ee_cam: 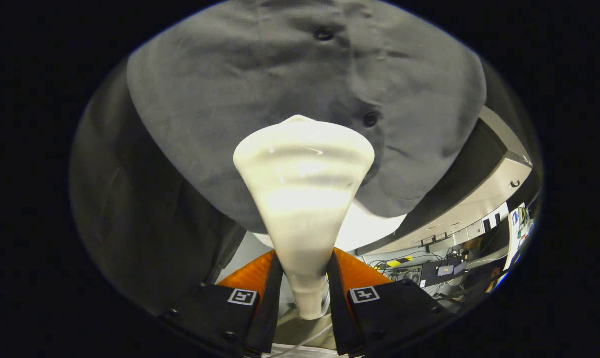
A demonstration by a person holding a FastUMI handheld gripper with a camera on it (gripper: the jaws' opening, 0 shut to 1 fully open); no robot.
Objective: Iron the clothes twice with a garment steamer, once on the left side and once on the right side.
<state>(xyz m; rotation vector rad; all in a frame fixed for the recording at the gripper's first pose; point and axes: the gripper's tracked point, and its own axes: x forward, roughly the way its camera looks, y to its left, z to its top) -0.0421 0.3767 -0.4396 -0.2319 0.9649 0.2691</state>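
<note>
Got my fingers (pixel 304 286) clamped on the steamer (pixel 302 199) neck so its wide head sits flat against the grey shirt (pixel 260 89), beside the buttons (pixel 370 119)

No readable text anywhere here, folks.

The only sign-like marks are two square black-and-white coded tags (pixel 242 297), one on each side of the gripper (pixel 305 278) body just behind the fingers, and those are patterns, not letters or numbers. The fingers are clamped on the narrow stem of the garment steamer (pixel 302 199), which carries no brand or label I can make out. Far off to the right there are a few posters (pixel 519 223), way too small and blurry to read.
</note>
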